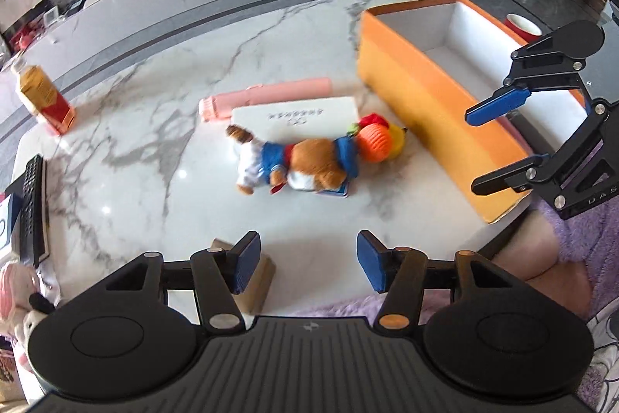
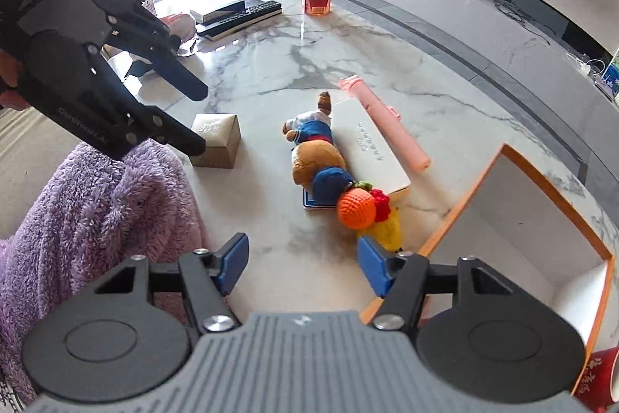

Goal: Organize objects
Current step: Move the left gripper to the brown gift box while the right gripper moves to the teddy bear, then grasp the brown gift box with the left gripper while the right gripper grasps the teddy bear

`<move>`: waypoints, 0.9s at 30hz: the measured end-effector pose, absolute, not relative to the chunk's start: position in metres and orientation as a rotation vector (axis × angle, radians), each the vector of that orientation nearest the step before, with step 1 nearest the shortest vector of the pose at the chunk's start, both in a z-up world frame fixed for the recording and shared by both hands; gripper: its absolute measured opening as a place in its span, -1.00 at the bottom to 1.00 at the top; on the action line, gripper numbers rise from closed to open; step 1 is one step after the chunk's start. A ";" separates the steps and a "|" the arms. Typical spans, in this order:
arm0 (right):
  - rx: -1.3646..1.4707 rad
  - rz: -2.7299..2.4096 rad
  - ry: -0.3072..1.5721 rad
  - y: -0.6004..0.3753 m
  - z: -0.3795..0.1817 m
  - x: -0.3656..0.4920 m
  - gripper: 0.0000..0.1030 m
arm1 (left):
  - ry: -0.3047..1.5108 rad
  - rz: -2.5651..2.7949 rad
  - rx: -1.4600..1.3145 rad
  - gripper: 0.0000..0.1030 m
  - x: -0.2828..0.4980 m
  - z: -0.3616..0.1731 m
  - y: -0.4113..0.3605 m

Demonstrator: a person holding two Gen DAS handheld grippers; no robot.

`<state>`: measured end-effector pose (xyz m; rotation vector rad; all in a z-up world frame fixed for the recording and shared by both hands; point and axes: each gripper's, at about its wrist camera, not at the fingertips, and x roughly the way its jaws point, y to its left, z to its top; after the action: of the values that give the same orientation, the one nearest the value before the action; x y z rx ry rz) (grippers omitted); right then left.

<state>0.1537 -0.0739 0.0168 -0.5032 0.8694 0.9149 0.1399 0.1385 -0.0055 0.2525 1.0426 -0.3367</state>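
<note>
Jaws of the left gripper [image 1: 305, 264] stand apart and empty; a small tan box [image 1: 253, 283] lies just under its left finger. The right gripper [image 2: 301, 268] is likewise spread, holding nothing. Ahead of both, on the marble table [image 1: 154, 126], a plush dog [image 2: 315, 157] lies against a white box [image 2: 371, 149], with an orange knitted ball [image 2: 356, 209] at its head. The orange box [image 2: 541, 219] sits right of the right gripper.

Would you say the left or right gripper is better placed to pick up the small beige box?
Left: the beige box lies right beside the open left gripper; the right gripper hovers nearer the orange box.
</note>
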 end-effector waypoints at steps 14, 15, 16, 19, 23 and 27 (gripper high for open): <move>-0.523 0.899 0.944 -0.004 -0.031 0.207 0.13 | 1.234 0.102 -0.318 0.65 0.185 -0.075 0.227; -0.539 0.899 0.935 0.001 -0.033 0.210 0.17 | 1.238 0.107 -0.340 0.67 0.187 -0.076 0.228; -0.554 0.901 0.925 0.005 -0.035 0.213 0.20 | 1.243 0.118 -0.354 0.71 0.188 -0.078 0.228; -0.601 0.908 0.897 0.018 -0.040 0.220 0.22 | 1.251 0.140 -0.335 0.73 0.193 -0.082 0.224; -0.659 0.919 0.883 0.032 -0.051 0.226 0.22 | 1.289 0.158 -0.323 0.72 0.201 -0.092 0.223; -0.695 0.936 0.877 0.043 -0.060 0.230 0.22 | 1.304 0.148 -0.267 0.66 0.207 -0.098 0.215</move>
<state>0.2304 0.0428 -0.0596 -0.6950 0.8774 0.9358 0.2067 0.2155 -0.0982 -0.2672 1.3041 0.1480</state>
